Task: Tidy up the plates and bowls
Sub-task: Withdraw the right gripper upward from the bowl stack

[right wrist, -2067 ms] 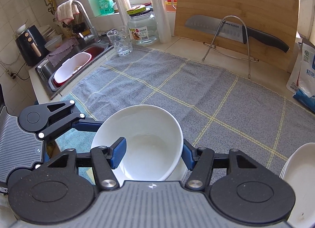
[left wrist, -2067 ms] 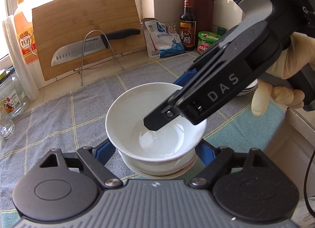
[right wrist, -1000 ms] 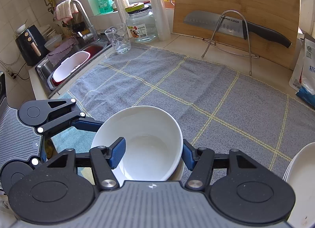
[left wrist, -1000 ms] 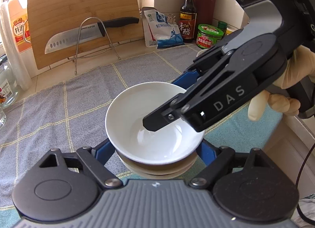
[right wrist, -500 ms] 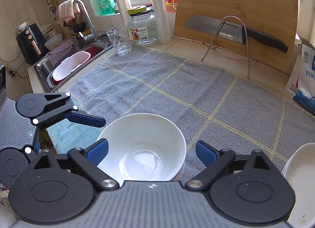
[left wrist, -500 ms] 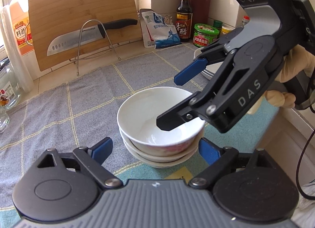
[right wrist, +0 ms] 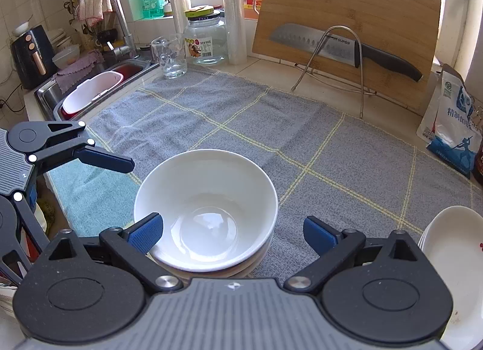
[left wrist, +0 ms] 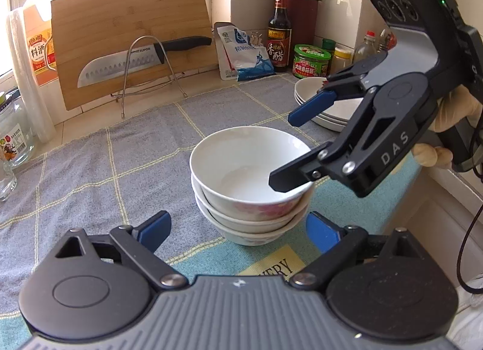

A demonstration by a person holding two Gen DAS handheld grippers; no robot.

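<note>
Bowls (left wrist: 250,187) sat nested in a stack of three on the teal end of the cloth-covered table (left wrist: 120,150), the top one glossy white inside with a faint pink pattern on its outer wall. Nearest the lens, the left gripper (left wrist: 238,229) had just been opening, its blue pads flanking the stack's base without touching it. The right gripper (left wrist: 297,147) reached in from the right, held by a gloved hand (left wrist: 452,114); it too had just been opening, jaws spread wide and released, one black finger crossing the top bowl's rim, the other blue-padded one raised clear. Behind it stood a stack of shallow white plates (left wrist: 329,108). Farther off, the grey towel with thin yellow lines lay bare. At the wall leaned a bamboo cutting board (left wrist: 129,36), a dimpled steel knife (left wrist: 142,58) resting on a wire stand, beside a salt packet (left wrist: 244,54), a dark vinegar bottle (left wrist: 279,36) and a green-lidded jar (left wrist: 312,60).
</note>
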